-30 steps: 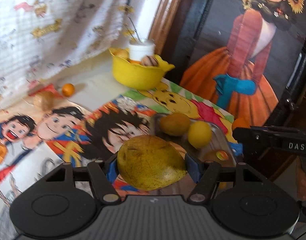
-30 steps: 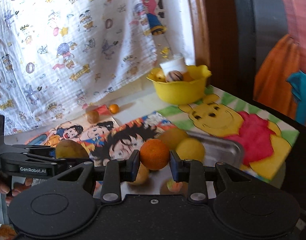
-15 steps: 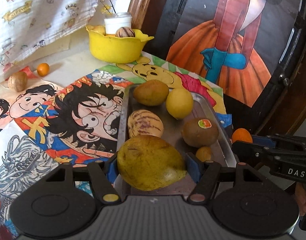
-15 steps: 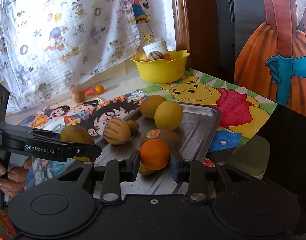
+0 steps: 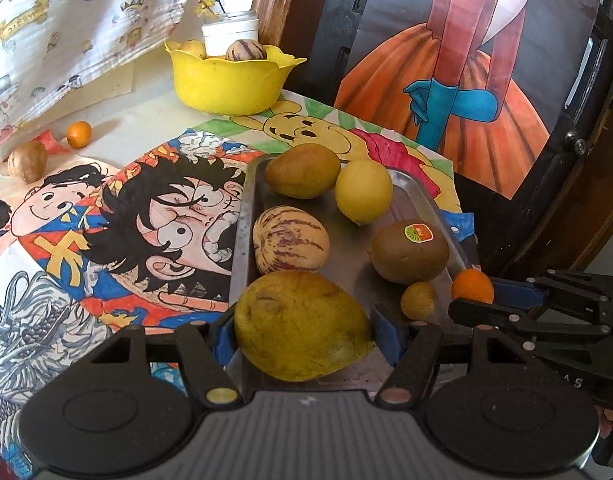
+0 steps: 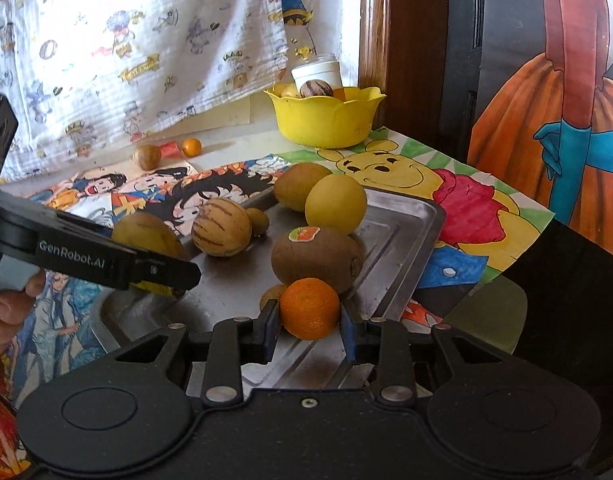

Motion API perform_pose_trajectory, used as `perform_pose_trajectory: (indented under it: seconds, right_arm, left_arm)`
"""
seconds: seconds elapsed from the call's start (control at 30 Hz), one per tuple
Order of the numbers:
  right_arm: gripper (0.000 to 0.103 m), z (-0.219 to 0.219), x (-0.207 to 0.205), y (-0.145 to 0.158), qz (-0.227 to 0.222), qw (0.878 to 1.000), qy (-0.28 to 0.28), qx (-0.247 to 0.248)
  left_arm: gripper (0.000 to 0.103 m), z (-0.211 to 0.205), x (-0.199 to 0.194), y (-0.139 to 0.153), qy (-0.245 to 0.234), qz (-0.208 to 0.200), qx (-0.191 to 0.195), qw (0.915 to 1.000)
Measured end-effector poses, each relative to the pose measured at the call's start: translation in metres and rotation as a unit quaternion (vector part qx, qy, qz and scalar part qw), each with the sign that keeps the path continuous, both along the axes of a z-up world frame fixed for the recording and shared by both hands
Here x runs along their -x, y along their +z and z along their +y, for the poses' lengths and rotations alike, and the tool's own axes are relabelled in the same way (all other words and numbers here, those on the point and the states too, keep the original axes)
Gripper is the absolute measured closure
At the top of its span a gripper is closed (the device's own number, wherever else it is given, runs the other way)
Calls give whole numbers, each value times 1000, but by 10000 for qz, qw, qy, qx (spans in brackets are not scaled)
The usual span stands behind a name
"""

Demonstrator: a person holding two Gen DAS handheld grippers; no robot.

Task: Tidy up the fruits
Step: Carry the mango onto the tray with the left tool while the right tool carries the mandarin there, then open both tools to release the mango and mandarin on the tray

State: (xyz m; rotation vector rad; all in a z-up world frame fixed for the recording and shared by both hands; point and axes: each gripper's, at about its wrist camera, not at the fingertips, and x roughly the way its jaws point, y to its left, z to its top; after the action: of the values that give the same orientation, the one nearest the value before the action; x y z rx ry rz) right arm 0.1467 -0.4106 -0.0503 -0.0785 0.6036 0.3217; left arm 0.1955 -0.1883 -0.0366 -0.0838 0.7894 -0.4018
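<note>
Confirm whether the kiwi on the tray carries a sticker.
Yes, the brown kiwi on the metal tray bears a round orange-and-green sticker on top.

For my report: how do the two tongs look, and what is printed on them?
Both tongs are black plastic with blue pads, round discs and small metal rivets. The left tongs carry white "GenRobot.AI" lettering; the right tongs show white letters ending "AS".

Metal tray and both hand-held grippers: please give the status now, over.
Left hand-held gripper shut on mango, over tray's near end. Right hand-held gripper shut on orange. Kiwi and small fruit just ahead of orange.
</note>
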Motion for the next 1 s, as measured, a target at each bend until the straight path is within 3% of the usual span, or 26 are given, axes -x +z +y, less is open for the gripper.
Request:
perform_pose_trajectory:
  seconds: [0.53, 1.0]
  right_arm:
    - [69, 7, -4, -16, -105, 9992, -36, 372]
    - [69, 8, -4, -20, -145, 9992, -30, 383]
  left_arm:
    - [32, -7, -10, -5, -8, -262, -88, 9996]
    - [31, -9, -7, -7, -87, -398, -264, 9988]
